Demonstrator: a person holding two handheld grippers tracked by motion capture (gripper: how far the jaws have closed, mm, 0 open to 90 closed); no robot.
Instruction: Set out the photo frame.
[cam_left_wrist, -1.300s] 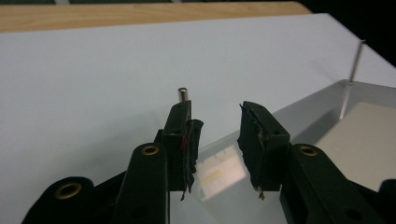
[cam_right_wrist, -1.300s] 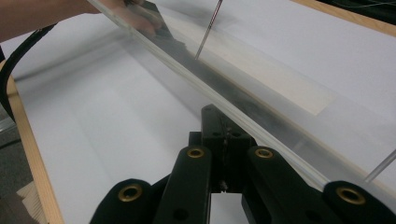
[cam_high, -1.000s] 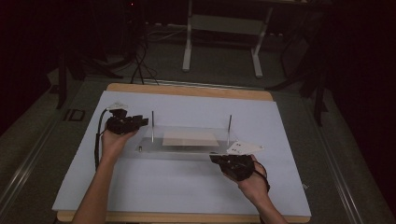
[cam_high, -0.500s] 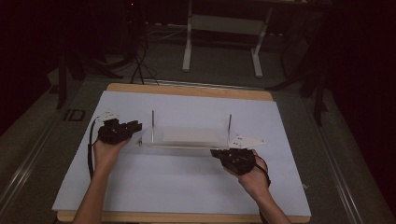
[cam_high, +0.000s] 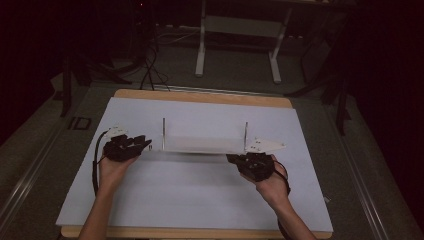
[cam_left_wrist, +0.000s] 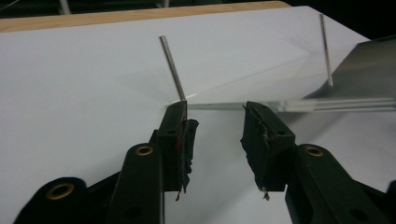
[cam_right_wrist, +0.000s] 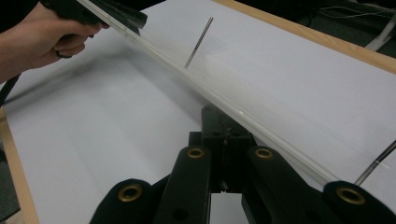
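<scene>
While the clear plate (cam_high: 202, 145) with two thin upright rods (cam_high: 163, 134) lies mid-table on the white sheet (cam_high: 190, 195), left gripper (cam_high: 142, 145) jaws apart at its left edge after just opening, nothing clamped, right gripper (cam_high: 234, 159) jaws together at its near edge, wide free sheet toward the person.

Clear plate (cam_high: 202, 145), white sheet (cam_high: 200, 190), black left gripper (cam_high: 141, 145).
</scene>
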